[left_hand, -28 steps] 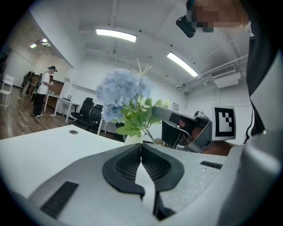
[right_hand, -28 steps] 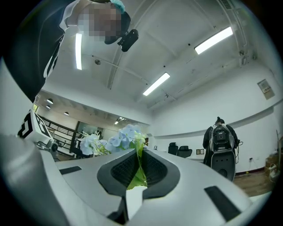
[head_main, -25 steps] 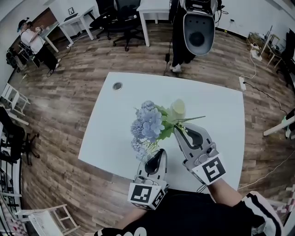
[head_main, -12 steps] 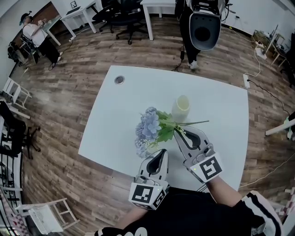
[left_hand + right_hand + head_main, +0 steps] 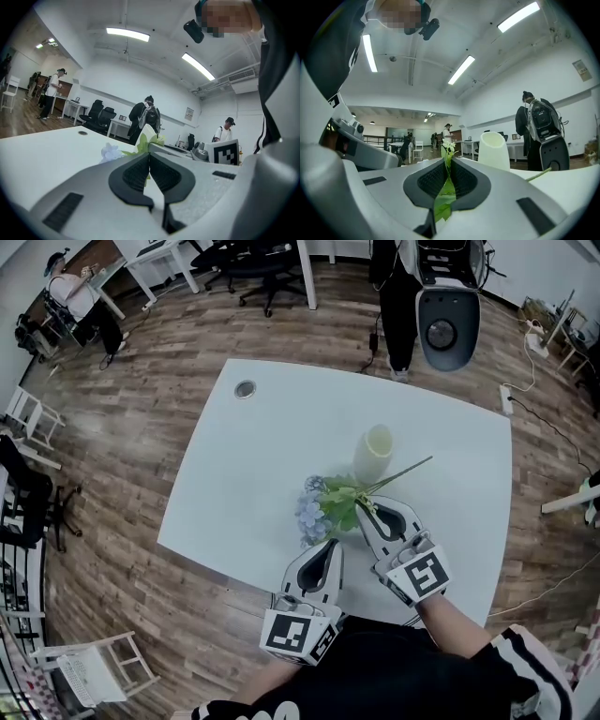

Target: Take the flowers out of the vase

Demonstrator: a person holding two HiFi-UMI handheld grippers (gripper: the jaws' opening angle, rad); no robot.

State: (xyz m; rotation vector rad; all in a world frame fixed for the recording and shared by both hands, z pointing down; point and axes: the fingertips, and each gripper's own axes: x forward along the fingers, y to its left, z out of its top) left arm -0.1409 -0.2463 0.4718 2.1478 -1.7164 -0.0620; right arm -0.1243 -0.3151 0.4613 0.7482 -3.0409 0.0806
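Note:
A bunch of blue flowers point(image 5: 310, 507) with green leaves point(image 5: 341, 502) and a long stem point(image 5: 409, 470) lies sideways, low over the white table point(image 5: 234, 484), out of the vase. My right gripper point(image 5: 360, 509) is shut on its leafy stem; in the right gripper view a green leaf point(image 5: 445, 197) is pinched between the pads. The cream vase point(image 5: 375, 452) stands upright just beyond the flowers, also seen as the vase point(image 5: 493, 150) in that view. My left gripper point(image 5: 330, 545) rests beside the blooms, shut and holding nothing, with the flowers point(image 5: 111, 152) just ahead of it.
A round cable grommet point(image 5: 245, 389) sits near the table's far left corner. A person with a round white device point(image 5: 441, 324) stands past the far edge. Office chairs and desks stand at the back, a white chair point(image 5: 94, 676) on the wooden floor at the lower left.
My right gripper has come down with the flower bunch, which now sits low by the table beside the vase. The left gripper has stayed put.

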